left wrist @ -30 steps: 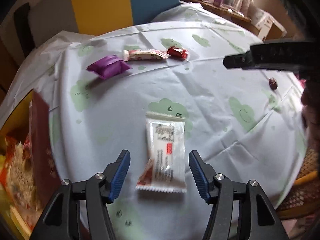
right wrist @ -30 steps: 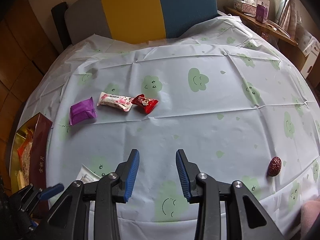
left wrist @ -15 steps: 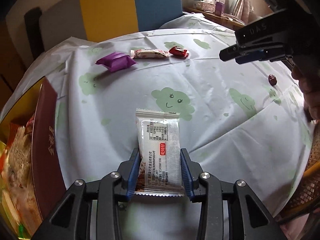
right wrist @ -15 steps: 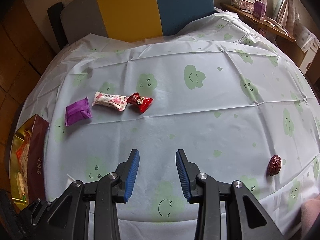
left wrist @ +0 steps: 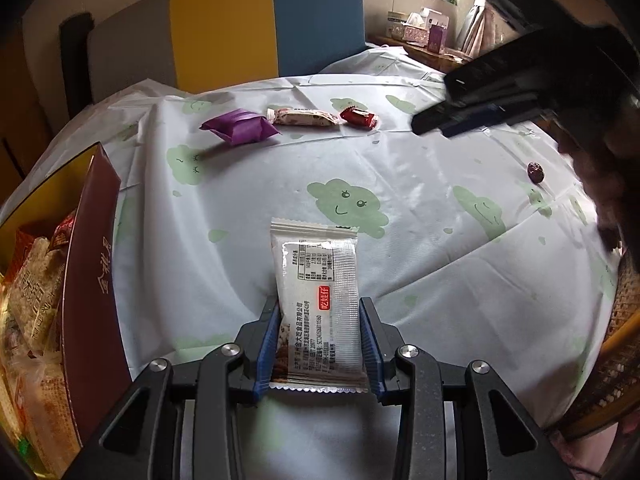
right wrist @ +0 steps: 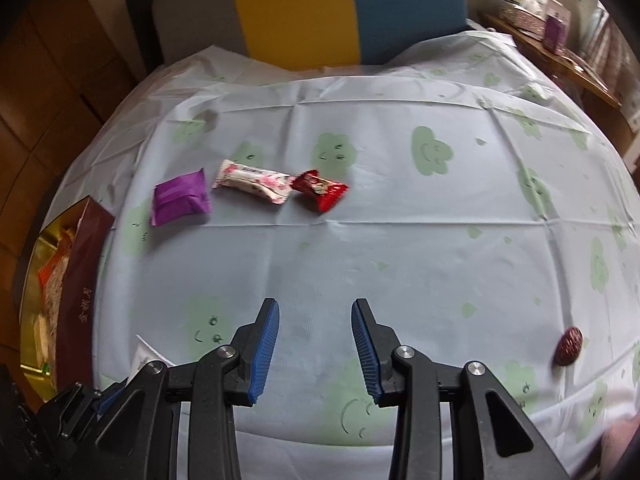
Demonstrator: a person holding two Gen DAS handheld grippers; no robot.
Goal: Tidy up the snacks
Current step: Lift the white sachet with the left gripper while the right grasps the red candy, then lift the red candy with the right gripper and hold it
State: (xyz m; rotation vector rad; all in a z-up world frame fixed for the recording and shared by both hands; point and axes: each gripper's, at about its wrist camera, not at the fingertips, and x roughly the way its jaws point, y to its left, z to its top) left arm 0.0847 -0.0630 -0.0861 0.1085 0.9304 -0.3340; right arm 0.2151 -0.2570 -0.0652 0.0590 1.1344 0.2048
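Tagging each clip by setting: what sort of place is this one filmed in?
Most likely a home living or dining room. A round table under a pale blue plastic cloth printed with green clouds stands before a grey, yellow and blue upholstered seat back, with a cluttered wooden side shelf holding tissue boxes by a window.

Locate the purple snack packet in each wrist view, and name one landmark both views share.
Left wrist: purple snack packet, upper left of centre, leftmost in the far row of three.
Right wrist: same packet, left of centre, again leftmost.
Shared landmark: the red candy ending that row.
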